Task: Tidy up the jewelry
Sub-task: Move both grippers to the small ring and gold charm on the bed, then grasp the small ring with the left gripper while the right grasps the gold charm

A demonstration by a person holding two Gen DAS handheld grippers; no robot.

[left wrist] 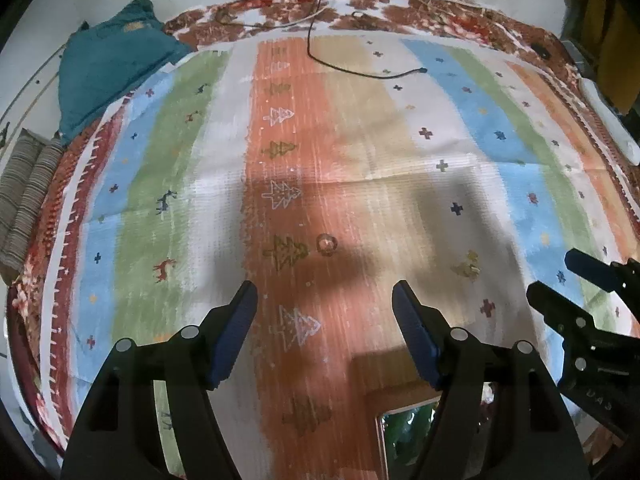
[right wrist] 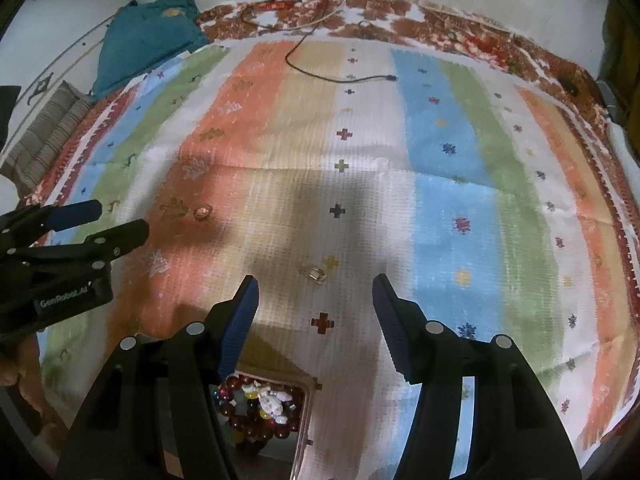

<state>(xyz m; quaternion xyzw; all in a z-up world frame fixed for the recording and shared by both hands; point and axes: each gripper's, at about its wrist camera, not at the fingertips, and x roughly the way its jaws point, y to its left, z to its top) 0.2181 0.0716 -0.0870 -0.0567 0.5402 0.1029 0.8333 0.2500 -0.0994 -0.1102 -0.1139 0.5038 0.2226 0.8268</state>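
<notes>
Below us in the left wrist view, our left gripper (left wrist: 325, 300) hangs with its jaws spread apart and nothing between them, over the orange stripe of the striped cloth (left wrist: 360, 152). Just above the gap, at the middle of the frame, a small ring (left wrist: 327, 243) lies on that stripe beside a tree figure. Toward the lower right a gold ring (left wrist: 467, 266) rests on the pale stripe, and our right gripper (left wrist: 550, 276) juts in from the right edge. At the bottom centre we see a corner of the jewelry box (left wrist: 390, 384). A teal cushion (left wrist: 108, 68) sits at the upper left, and a black cable (left wrist: 360, 72) trails across the top. Turning to the right wrist view, our right gripper (right wrist: 316, 300) is likewise released and empty, the gold ring (right wrist: 317, 273) lying on the cloth just above the gap. The small ring (right wrist: 202, 212) lies at the left, near our left gripper (right wrist: 120, 220), and the jewelry box (right wrist: 306, 396) of beads sits at the bottom.
</notes>
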